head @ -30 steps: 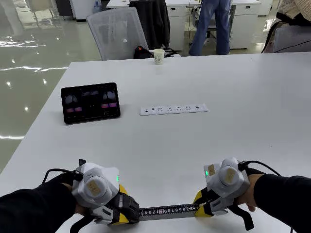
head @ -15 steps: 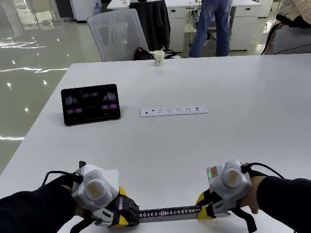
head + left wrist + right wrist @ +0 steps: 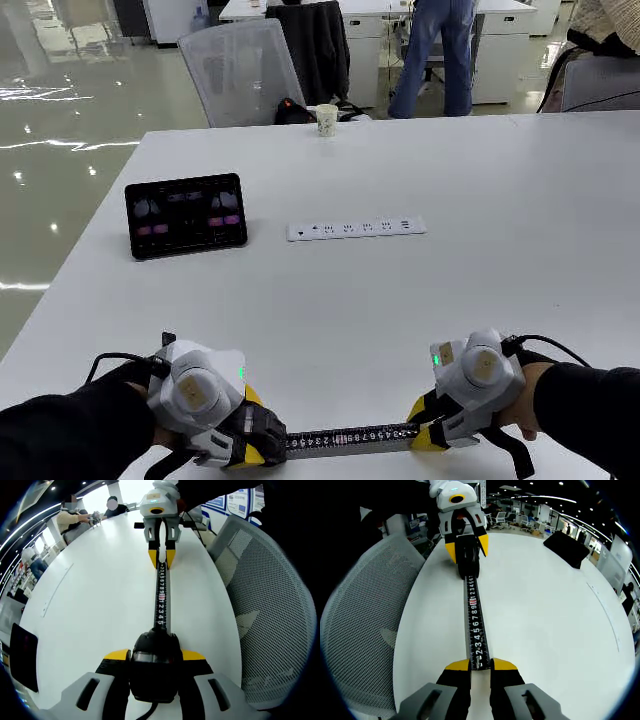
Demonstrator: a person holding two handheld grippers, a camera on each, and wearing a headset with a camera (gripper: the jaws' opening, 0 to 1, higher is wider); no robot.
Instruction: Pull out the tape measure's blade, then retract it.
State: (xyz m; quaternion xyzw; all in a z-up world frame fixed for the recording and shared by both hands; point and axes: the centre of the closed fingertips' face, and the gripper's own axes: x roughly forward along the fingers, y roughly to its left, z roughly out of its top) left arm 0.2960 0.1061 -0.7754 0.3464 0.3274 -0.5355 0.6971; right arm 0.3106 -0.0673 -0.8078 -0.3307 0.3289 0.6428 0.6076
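At the tabletop's [image 3: 400, 300] near edge, the left claw [image 3: 252, 428] clamps the case [image 3: 154, 670] and the right claw [image 3: 420, 428] pinches the blade [image 3: 350, 437] tip. The right claw has moved outward, baring more blade, so pulling out looks well underway.

A black, rounded tape measure case [image 3: 265, 440] sits at the bottom of the head view, left of centre. It is clamped between the yellow-tipped jaws of the left hand-held gripper [image 3: 155, 655]. Its narrow black blade [image 3: 350, 437], printed with white numerals and a red mark partway along, stands extended, straight and flat. It runs toward the lower right along the near edge of the white worktop [image 3: 400, 300]. The blade's free end is pinched in the right hand-held gripper [image 3: 480, 664].
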